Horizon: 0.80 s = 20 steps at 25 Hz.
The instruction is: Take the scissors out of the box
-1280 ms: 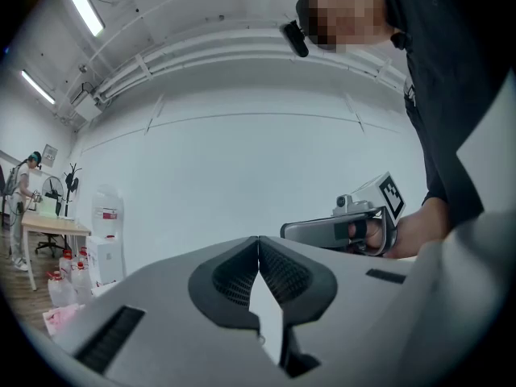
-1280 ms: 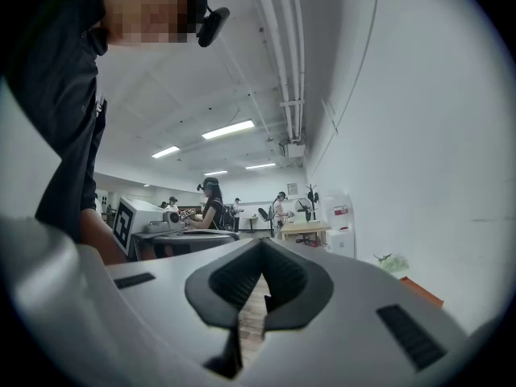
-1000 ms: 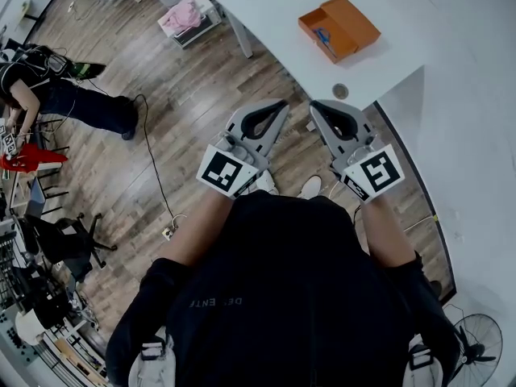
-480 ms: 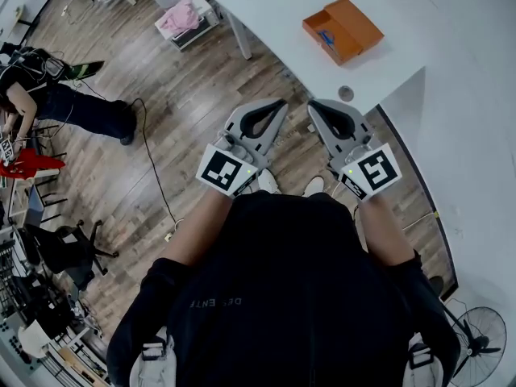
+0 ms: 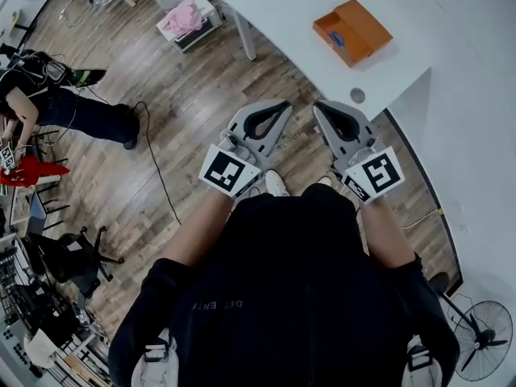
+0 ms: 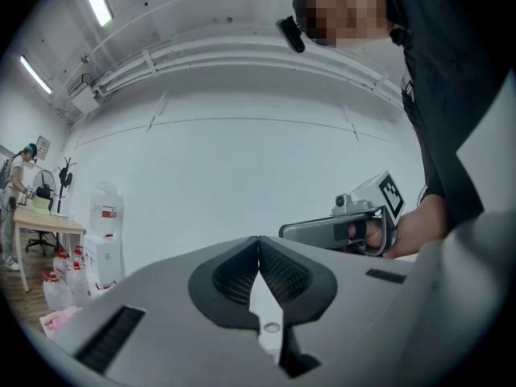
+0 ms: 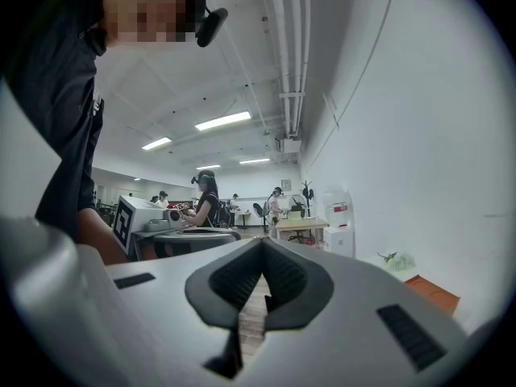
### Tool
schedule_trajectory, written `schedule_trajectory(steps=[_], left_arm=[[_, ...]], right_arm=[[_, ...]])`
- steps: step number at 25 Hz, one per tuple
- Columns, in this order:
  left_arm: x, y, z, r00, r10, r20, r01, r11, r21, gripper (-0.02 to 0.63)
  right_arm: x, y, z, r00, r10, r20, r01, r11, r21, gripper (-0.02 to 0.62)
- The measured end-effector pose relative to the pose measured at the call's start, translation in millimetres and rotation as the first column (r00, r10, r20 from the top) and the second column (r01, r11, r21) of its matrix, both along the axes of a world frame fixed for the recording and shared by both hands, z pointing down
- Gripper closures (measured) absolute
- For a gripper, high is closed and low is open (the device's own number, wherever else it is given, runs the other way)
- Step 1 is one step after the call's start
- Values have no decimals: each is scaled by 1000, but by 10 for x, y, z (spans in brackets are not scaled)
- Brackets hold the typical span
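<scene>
An open orange box (image 5: 353, 32) lies on the white table (image 5: 298, 22) in the head view, with blue-handled scissors (image 5: 336, 37) inside it. The same box (image 7: 432, 293) shows at the right edge of the right gripper view. Both grippers are held level in front of the person's body, over the wooden floor and short of the table's near edge. My left gripper (image 5: 284, 106) is shut and holds nothing; its tips (image 6: 259, 240) meet in its own view. My right gripper (image 5: 321, 107) is shut and empty too, its tips (image 7: 262, 243) touching.
A small round grommet (image 5: 357, 96) sits near the table's corner. Pink bags (image 5: 184, 18) lie on the floor by the table leg. A cable (image 5: 153, 156) runs across the wooden floor. Another person (image 5: 48, 95) sits at the left; a fan (image 5: 484, 341) stands at bottom right.
The table and orange box have shifted right and down in the head view as the person walks closer. Both grippers stay shut and side by side.
</scene>
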State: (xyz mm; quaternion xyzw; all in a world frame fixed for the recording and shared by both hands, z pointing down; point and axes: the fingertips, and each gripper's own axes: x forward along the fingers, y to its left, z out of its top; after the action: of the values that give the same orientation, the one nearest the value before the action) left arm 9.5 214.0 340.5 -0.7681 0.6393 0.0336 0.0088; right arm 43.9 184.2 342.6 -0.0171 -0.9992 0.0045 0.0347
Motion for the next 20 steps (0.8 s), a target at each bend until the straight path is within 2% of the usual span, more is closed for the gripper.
schedule_trajectory(steps=[8,13,20], left_arm=[[-141,8,18,1000,13,-2,-13,1000,-4,586],[-253,-75,46,1000,13,-12,-13,1000,2,586],[-368,-278,64,999,38,38,-38,999,0,586]], right_arm=[[-89,20,19,1000,-4,2,4,1000,-4,594],[-176,-142,17,999,18,39,-16,999,-52,594],[-334,-325,8,998,3,63,-3,1000,2,591]])
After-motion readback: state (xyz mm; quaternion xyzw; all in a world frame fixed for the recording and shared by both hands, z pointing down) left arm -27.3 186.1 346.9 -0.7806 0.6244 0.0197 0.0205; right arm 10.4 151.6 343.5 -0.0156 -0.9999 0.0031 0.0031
